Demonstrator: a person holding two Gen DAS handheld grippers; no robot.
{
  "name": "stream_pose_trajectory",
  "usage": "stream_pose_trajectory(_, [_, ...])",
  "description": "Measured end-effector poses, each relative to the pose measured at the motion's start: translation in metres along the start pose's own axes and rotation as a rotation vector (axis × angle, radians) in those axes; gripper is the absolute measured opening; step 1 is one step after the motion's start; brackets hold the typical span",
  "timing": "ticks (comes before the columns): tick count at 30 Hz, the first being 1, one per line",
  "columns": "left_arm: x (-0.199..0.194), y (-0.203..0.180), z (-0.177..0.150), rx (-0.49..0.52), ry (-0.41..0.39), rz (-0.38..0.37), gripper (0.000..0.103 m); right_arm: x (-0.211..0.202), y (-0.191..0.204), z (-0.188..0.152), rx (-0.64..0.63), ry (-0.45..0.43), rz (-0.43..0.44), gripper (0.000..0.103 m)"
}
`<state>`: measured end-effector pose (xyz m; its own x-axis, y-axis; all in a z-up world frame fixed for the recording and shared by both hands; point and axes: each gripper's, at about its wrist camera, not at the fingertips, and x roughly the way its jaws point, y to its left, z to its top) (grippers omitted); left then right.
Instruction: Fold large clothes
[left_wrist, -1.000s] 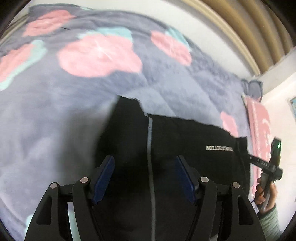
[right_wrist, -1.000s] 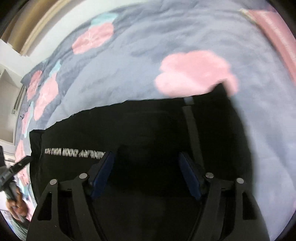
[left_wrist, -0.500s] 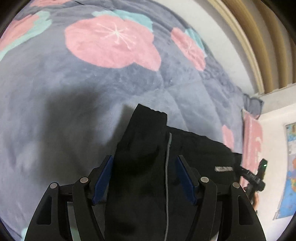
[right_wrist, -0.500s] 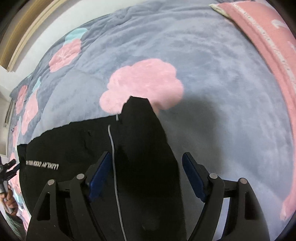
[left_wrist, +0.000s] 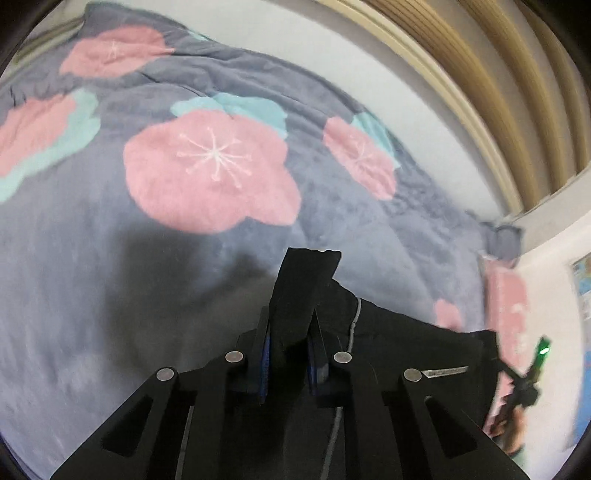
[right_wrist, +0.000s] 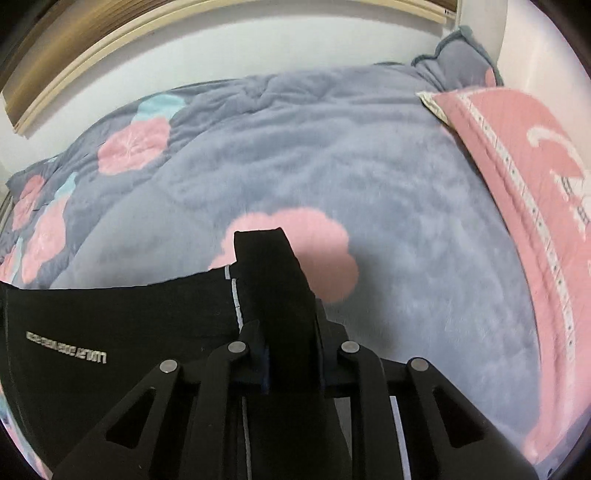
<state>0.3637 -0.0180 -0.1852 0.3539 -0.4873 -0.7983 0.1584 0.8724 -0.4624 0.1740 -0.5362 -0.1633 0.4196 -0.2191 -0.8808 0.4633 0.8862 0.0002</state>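
Garment (left_wrist: 399, 343) soft, floppy, light: my left tongs (left_wrist: 290, 347) and right tongs (right_wrist: 291, 350) have just clamped its corner flaps, best hold.

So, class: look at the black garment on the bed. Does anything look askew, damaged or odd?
Nothing stands out. The black garment lies flat on the blanket; the left gripper and right gripper, jaws just closed, each pinch a corner. No damage shows.

Garment (right_wrist: 110, 332) lies on blanket (right_wrist: 332, 166), pillow (right_wrist: 517, 166) right.
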Motion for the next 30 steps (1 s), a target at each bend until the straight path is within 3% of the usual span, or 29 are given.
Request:
stream_pose_trajectory(3, [0.049,0.024,-0.011,-0.057,0.118,0.068,0.016,0.041,0.001,-0.008,0.018,0.106,-0.02,0.019])
stream_pose_trajectory(5, [0.078,0.035,-0.024,-0.066,0.202,0.091,0.022,0.07,0.002,-0.023,0.013,0.188,-0.019,0.022])
stream_pose_trajectory(11, [0.062,0.007,-0.024,0.108,0.2,0.187,0.027,0.066,0.024,-0.023,-0.14,0.19,-0.128,0.032])
stream_pose_trajectory(13, [0.047,0.006,-0.024,0.111,0.207,0.155,0.028,0.06,0.023,-0.023,-0.143,0.199,-0.123,0.038])
stream_pose_trajectory(14, [0.036,0.009,-0.023,0.1,0.197,0.136,0.028,0.052,0.017,-0.024,-0.118,0.202,-0.099,0.046])
stream_pose_trajectory(17, [-0.004,0.021,-0.028,0.051,0.151,0.064,0.028,0.028,0.001,-0.027,-0.041,0.192,0.002,0.053])
stream_pose_trajectory(19, [-0.023,0.027,-0.037,0.031,0.134,0.041,0.031,0.005,-0.013,-0.037,0.0,0.179,0.048,0.065])
stream_pose_trajectory(21, [-0.038,0.033,-0.05,-0.005,0.151,-0.007,0.059,-0.011,-0.023,-0.045,0.027,0.172,0.075,0.073])
stream_pose_trajectory(25, [-0.051,0.034,-0.084,-0.041,0.204,-0.111,0.065,-0.034,-0.036,-0.071,0.058,0.211,0.136,0.074])
stream_pose_trajectory(30, [-0.047,0.039,-0.119,-0.072,0.234,-0.075,0.065,-0.046,-0.035,-0.104,0.014,0.261,0.148,0.074])
